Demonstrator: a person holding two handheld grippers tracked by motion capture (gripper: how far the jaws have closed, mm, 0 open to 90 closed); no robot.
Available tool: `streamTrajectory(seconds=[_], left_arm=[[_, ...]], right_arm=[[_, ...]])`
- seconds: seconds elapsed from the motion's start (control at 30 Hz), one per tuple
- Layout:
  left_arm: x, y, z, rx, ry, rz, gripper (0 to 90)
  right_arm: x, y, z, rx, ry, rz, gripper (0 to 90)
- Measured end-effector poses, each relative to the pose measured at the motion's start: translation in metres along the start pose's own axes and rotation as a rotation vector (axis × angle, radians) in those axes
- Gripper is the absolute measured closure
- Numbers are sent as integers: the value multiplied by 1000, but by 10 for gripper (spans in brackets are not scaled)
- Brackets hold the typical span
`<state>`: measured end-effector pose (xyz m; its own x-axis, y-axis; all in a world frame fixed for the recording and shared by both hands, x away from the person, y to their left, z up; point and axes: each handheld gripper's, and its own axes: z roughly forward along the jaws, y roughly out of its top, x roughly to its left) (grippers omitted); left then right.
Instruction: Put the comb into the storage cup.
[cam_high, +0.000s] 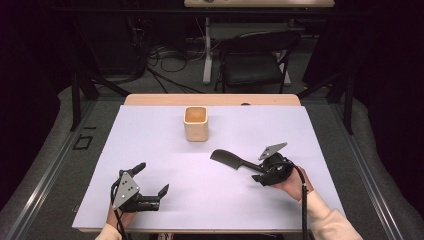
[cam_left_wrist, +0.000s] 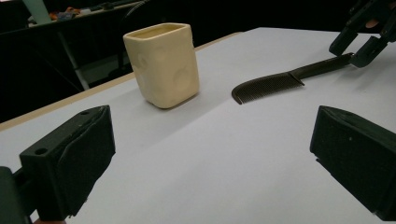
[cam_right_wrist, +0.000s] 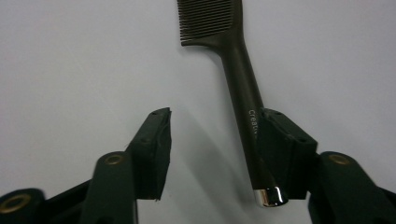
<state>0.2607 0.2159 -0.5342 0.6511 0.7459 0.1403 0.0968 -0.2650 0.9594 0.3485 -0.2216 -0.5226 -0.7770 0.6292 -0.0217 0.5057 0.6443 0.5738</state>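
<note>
Lying flat on the white table sheet (cam_high: 165, 150), the black plastic comb (cam_high: 231, 161) runs its long axis from toothed head at left to handle at right, where the right gripper (cam_high: 261, 172) meets it. The cream square ceramic cup (cam_high: 195, 123) stands well apart behind, and the left gripper (cam_high: 150, 179) rests near the front edge, jaws apart.

In the left gripper view, bare sheet separates comb (cam_left_wrist: 280, 83) and cup (cam_left_wrist: 162, 63).

In the right gripper view, the jaws stand apart, the handle (cam_right_wrist: 245, 93) touching one pad.
</note>
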Motion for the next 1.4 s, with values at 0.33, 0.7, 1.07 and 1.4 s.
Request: streamTrajectory(seconds=[0.33,0.7,1.07,1.4], left_arm=[[0,0,0,-2,2,2,2],[-1,0,-1,-3,0,4,2],[-2,0,-1,-11,0,-6,2],[-2,0,0,-9,-1,0,2]], right_arm=[[2,6,-7,10,-27,-37,173],[-2,10,-9,-3,-61,-31,49],[-3,17,-13,-3,-103,-61,10],[-5,21,-11,12,-104,-60,0]])
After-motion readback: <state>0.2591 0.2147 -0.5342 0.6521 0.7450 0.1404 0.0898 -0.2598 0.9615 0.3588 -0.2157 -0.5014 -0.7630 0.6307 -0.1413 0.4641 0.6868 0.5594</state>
